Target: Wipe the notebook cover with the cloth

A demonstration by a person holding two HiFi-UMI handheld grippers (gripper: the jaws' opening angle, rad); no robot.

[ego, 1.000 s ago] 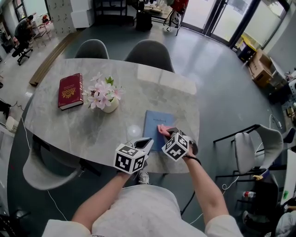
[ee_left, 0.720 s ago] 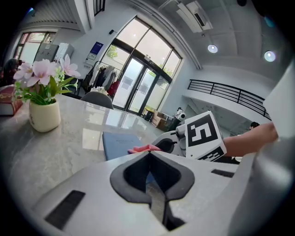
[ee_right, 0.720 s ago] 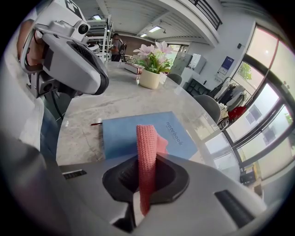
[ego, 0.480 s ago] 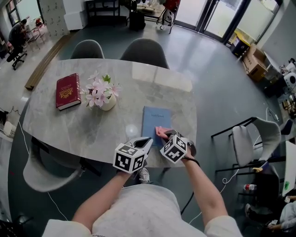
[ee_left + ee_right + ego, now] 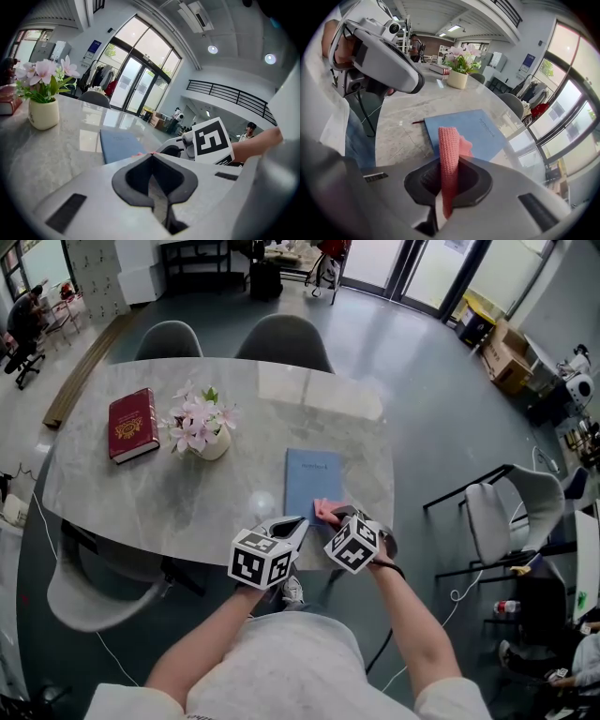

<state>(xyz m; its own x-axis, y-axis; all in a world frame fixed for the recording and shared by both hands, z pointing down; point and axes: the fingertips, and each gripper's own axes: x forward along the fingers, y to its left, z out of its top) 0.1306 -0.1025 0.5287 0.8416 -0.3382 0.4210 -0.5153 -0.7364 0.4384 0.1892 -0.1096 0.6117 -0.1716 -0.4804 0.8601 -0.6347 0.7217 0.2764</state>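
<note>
**Notebook.** The blue notebook (image 5: 312, 479) lies flat and closed on the worktop (image 5: 169, 493), near its front edge and right of centre. Its long axis runs straight away from the person.

**Cloth.** A pink knitted cloth (image 5: 325, 512) is gripped between the fingers of the right gripper (image 5: 337, 518), which are clamped on it. The free end of the cloth sits over the near end of the cover. Contact with the cover cannot be confirmed.

**Key relation.** The cover lies directly ahead of the right fingers, with nearly its full length extending beyond the cloth. It is judged that a stroke along the long axis, away from the person, would cover most of it. The right gripper is the nearer of the 2 and is already lined up.

**Left gripper.** The left gripper (image 5: 295, 526) is held just left of the notebook's near corner. Its fingers are closed together, with nothing between them.

**Surroundings.** A vase of flowers (image 5: 202, 432) and a red book (image 5: 131, 425) stand well apart to the left. 2 chairs (image 5: 286, 338) are at the far side. Nothing is seen on the cover or in the stroke path.
</note>
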